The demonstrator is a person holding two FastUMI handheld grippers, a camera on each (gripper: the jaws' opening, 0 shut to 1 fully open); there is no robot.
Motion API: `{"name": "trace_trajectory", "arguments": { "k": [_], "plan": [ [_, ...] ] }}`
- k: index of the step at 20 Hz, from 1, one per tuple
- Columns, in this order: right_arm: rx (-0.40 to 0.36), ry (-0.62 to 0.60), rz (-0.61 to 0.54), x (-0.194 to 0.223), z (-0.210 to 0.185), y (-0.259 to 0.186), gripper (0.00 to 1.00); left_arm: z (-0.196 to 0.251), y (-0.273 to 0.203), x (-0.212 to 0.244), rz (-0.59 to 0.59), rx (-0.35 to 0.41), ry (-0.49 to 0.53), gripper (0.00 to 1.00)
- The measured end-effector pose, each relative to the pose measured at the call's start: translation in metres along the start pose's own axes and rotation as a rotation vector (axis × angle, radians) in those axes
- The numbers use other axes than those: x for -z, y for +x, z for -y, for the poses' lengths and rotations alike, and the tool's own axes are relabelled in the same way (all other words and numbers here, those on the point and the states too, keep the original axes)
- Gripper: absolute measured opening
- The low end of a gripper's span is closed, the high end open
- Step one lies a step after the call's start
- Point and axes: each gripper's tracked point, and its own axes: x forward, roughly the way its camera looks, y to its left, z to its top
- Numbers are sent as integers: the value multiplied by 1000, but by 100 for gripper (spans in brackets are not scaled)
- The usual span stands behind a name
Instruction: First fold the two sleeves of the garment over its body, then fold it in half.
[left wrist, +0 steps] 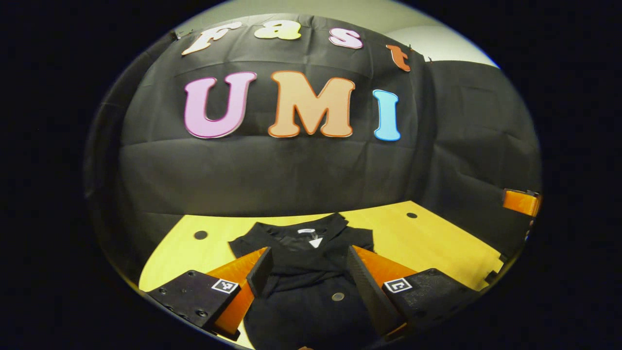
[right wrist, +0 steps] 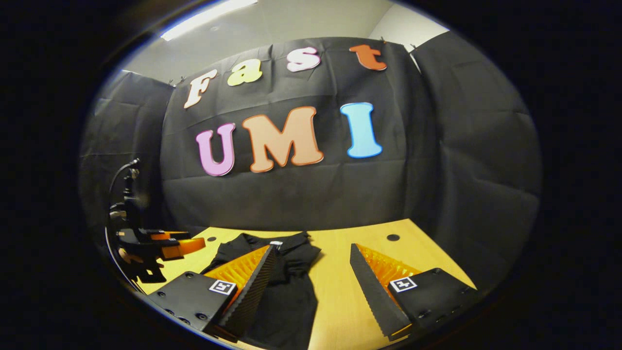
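A black garment (left wrist: 311,291) lies flat on the wooden table (left wrist: 437,243), its collar and white neck label (left wrist: 306,231) pointing toward the back wall. My left gripper (left wrist: 308,253) hovers over the garment's middle, open, with the cloth showing between its fingers and nothing held. In the right gripper view the garment (right wrist: 286,291) lies to the left on the table (right wrist: 335,282). My right gripper (right wrist: 313,248) is open above the garment's right edge and bare wood. The left gripper (right wrist: 160,245) appears at the far left of that view. How the sleeves lie is hard to tell.
The black cloth wall (left wrist: 291,170) closes the table's back and sides. Small round holes (left wrist: 200,235) (left wrist: 412,215) mark the tabletop near its far corners. Bare wood lies to the garment's right (right wrist: 340,301). An orange part of the right gripper (left wrist: 522,201) shows at the right edge.
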Motion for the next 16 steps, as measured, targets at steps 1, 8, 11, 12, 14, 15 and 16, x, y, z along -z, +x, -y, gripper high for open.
{"name": "trace_trajectory", "arguments": {
  "k": [1, 8, 11, 12, 14, 15, 16],
  "plan": [
    [-19, -8, -26, 9, -7, 2, 99, -10, -13, 6, -9, -23, 5, 93],
    [-102, -55, -216, 85, -44, 0, 96, -39, -84, 95, -185, -85, -37, 93],
    [-121, -71, -298, 120, -52, -7, 99, -36, -107, 138, -286, -76, -66, 93],
    [-125, -80, -329, 134, -53, -10, 99, -33, -115, 151, -313, -74, -77, 93],
    [-126, -94, -388, 160, -53, -14, 99, -30, -126, 175, -370, -70, -91, 94],
    [-125, -96, -415, 170, -52, -17, 99, -29, -131, 188, -402, -69, -95, 94],
    [-124, -96, -440, 182, -51, -20, 95, -27, -136, 199, -431, -66, -97, 94]
  ]
}}
